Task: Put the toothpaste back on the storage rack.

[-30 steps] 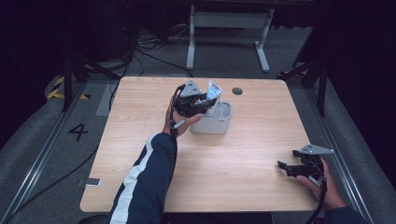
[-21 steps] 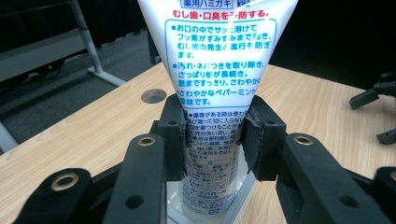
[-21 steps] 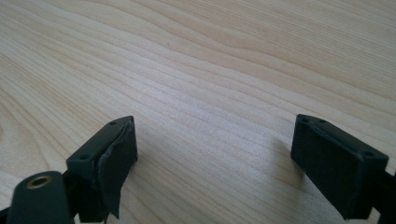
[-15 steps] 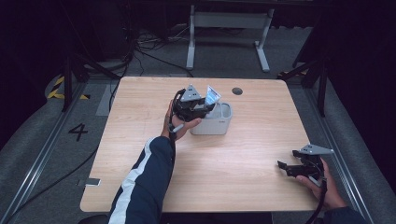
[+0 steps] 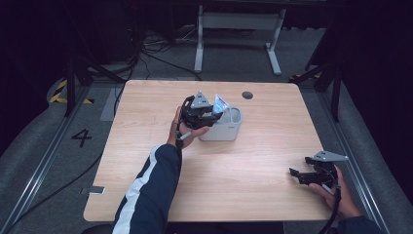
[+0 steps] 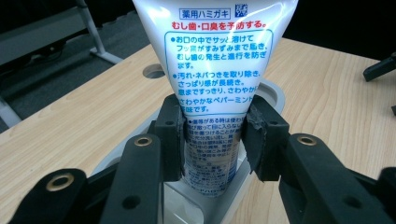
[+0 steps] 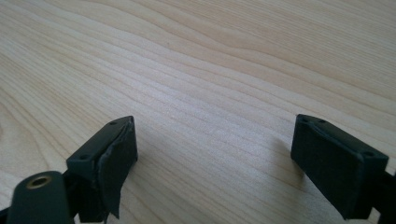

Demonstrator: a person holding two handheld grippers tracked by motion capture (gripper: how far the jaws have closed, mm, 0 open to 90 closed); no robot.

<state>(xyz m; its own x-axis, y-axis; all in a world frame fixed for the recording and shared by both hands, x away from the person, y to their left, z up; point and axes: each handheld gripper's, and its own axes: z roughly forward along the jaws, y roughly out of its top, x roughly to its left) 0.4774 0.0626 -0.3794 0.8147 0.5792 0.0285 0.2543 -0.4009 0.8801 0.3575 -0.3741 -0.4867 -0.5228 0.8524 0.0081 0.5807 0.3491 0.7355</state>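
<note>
Pale wooden counter (image 5: 146, 126): the left gripper (image 6: 212, 135), clamped on an upright toothpaste tube (image 6: 212, 70), holds it directly above the white holder (image 5: 229, 129). Well apart from the holder, the right gripper (image 7: 212, 154) rests wide open, empty.

- Your toothpaste tube (image 6: 215, 70) is white with a blue-framed panel of Japanese print and red lettering; it stands upright, flat crimped end up, lower end down inside the holder.
- The white holder (image 5: 229, 127) sits on the table's far middle, just near the round grommet hole.
</note>
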